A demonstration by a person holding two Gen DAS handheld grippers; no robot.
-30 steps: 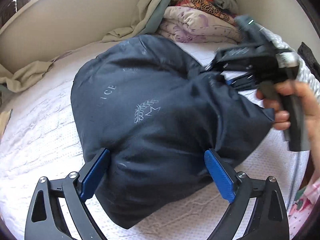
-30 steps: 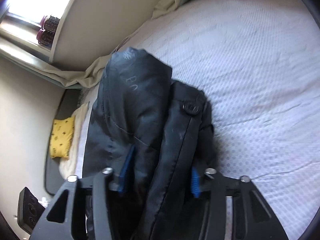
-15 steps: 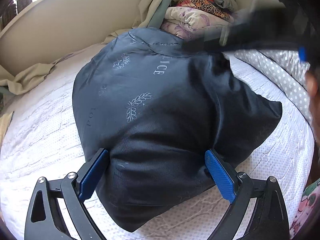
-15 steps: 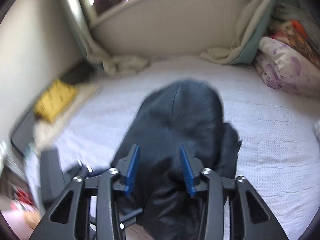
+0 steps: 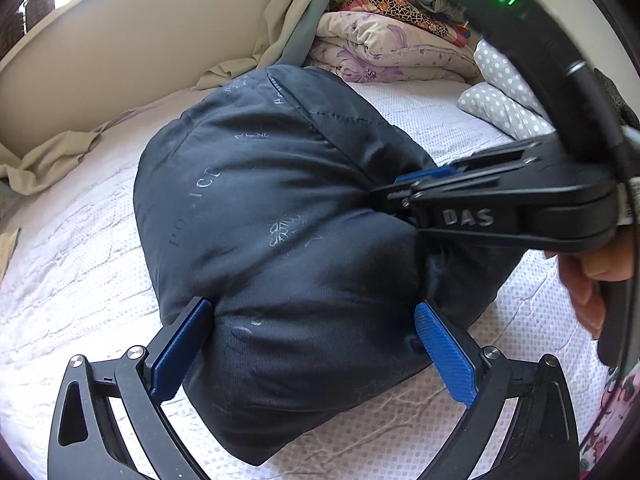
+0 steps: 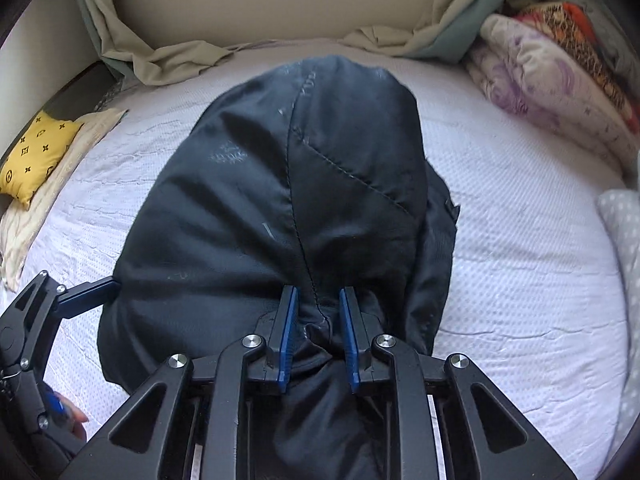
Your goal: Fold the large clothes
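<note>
- Right tool (image 6: 316, 336): blue pads closing on a pinched ridge of the dark navy padded jacket (image 6: 304, 184), fabric between them at its near seam.
- Left tool (image 5: 312, 344): jaws opening, spread wide, straddling the jacket's near end; pads beside the bulk, pressing nothing I can confirm.
- Jacket: puffy bundle lying mid-bed on the white textured bedspread (image 5: 80, 264).
- Handling advice: let the right pinch seat fully on the seam before lifting; keep the left tool steadying the bulk so the fold lands flat.
- Risk: slippery shell may slide out.
</note>
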